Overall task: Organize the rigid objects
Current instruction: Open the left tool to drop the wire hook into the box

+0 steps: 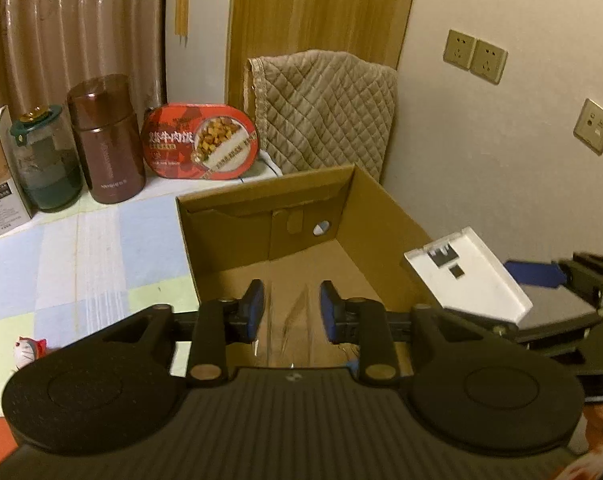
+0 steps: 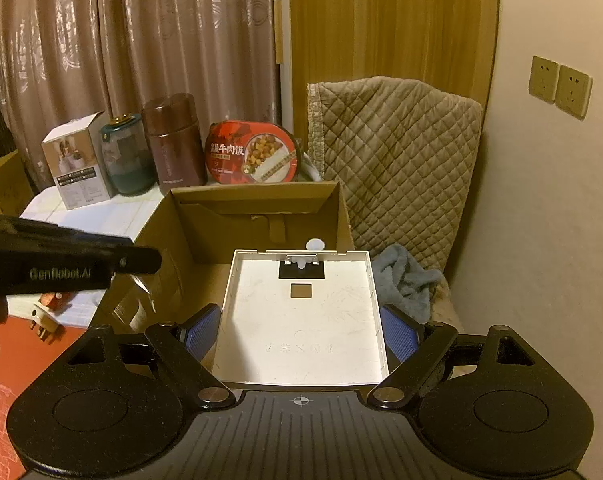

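Now white tray (image 2: 301,320) flat — latch end toward box (image 2: 261,216)

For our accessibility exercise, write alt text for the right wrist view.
The right gripper clamps a shallow white tray over an open cardboard box. Behind stand a brown flask and a red meal tub; the left gripper enters from the left.

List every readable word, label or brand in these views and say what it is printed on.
"GenRobot.AI": on the side of the left gripper.
"牛肉饭": on the red food tub; its smaller print is too small to read.
Brown flask: vertical lettering, blurred.
White carton: label text too small to read.
White tray in the right gripper: faint embossed marks, unreadable.
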Motion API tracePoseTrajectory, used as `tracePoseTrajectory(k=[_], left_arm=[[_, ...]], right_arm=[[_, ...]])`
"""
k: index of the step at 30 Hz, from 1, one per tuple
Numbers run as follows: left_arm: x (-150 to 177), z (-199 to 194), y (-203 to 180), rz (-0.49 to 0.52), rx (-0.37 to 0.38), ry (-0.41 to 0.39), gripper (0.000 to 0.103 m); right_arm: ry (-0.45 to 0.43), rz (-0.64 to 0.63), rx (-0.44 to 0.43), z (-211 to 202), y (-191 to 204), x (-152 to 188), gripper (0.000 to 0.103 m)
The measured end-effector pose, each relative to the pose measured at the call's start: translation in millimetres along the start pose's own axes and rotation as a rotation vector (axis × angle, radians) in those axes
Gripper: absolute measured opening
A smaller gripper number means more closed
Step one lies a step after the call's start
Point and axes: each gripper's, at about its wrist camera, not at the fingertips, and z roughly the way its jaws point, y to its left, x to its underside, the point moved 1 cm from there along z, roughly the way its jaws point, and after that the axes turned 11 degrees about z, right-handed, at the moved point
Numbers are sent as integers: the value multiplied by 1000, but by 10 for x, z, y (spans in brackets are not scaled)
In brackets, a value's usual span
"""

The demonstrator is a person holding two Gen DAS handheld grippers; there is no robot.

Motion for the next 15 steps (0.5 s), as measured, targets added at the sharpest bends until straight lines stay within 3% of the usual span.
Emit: tracePoseTrajectory(k=[6,15], left_arm=[[-29,-179,120,-30,-20,-38,31],[103,-388,210,-52,-35,-35,31]], right_arm=[[7,8,-5,1,3,46,82],[20,19,-24,32,87,56,82]])
